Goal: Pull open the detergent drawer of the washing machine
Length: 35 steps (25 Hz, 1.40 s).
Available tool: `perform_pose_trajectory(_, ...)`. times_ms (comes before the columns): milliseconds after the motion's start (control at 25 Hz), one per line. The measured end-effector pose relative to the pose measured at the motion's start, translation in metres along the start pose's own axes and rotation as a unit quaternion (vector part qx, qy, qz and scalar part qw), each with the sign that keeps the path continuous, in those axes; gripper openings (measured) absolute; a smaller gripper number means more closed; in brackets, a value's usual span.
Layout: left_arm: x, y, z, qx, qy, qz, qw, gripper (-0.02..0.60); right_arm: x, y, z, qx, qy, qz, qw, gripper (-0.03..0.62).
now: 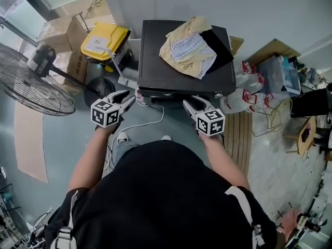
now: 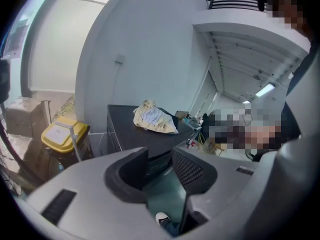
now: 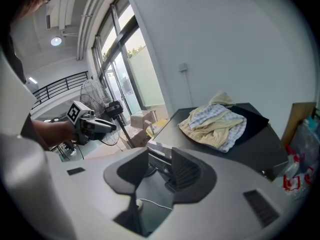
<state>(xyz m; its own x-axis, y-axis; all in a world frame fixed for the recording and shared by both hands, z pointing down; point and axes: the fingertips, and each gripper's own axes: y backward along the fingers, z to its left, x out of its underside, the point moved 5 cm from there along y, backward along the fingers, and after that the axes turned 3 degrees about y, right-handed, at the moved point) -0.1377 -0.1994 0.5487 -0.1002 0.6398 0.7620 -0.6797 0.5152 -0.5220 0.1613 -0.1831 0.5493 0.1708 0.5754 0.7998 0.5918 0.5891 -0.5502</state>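
The washing machine [image 1: 155, 61] stands against the wall with a dark top, and a heap of yellow and checked clothes [image 1: 188, 46] lies on it. Its front upper panel [image 3: 159, 154] shows as a silvery strip; I cannot make out the detergent drawer on it. My left gripper [image 1: 130, 94] hovers open just before the machine's front left corner, touching nothing. My right gripper [image 1: 188, 104] hangs open before the front, right of centre, also empty. The left gripper view shows the left gripper [image 2: 160, 166] aimed at the machine [image 2: 130, 134]. The right gripper [image 3: 160, 169] points at the panel.
A yellow bin [image 1: 104, 40], cardboard boxes [image 1: 62, 30] and a floor fan [image 1: 31, 84] stand left of the machine. A white cable [image 1: 150, 121] trails on the floor in front. Packs of water bottles [image 1: 249, 92] and a wire rack [image 1: 280, 115] crowd the right.
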Motion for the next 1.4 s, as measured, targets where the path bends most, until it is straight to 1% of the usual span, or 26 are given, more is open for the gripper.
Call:
perform_pose_trajectory(120, 0.011, -0.007, 0.008, 0.009, 0.002, 0.018, 0.9998, 0.146, 0.004, -0.005, 0.003, 0.003, 0.002, 0.008, 1.000, 0.147)
perform_pose_trajectory(280, 0.023, -0.012, 0.021, 0.012, 0.005, 0.035, 0.9993, 0.146, 0.009, -0.012, 0.005, 0.008, 0.000, 0.016, 1.000, 0.147)
perform_pose_trajectory(440, 0.034, -0.022, 0.031, 0.013, 0.003, 0.053, 0.9985, 0.146, 0.016, -0.022, 0.003, 0.015, -0.010, 0.021, 1.000, 0.147)
perform_pose_trajectory(640, 0.046, -0.035, 0.039, 0.019, 0.010, 0.076, 0.9969, 0.146, 0.026, -0.035, 0.001, 0.017, -0.024, 0.030, 0.999, 0.147)
perform_pose_trajectory(880, 0.053, -0.051, 0.047, 0.024, 0.012, 0.094, 0.9952, 0.146, 0.041, -0.050, -0.003, 0.015, -0.028, 0.049, 0.998, 0.147)
perform_pose_trajectory(1120, 0.066, -0.069, 0.061, 0.028, 0.039, 0.105, 0.9933, 0.146, 0.051, -0.066, -0.008, 0.017, -0.037, 0.062, 0.997, 0.147)
perform_pose_trajectory(1400, 0.074, -0.083, 0.072, 0.029, 0.051, 0.118, 0.9912, 0.146, 0.065, -0.086, -0.015, 0.018, -0.051, 0.079, 0.995, 0.147)
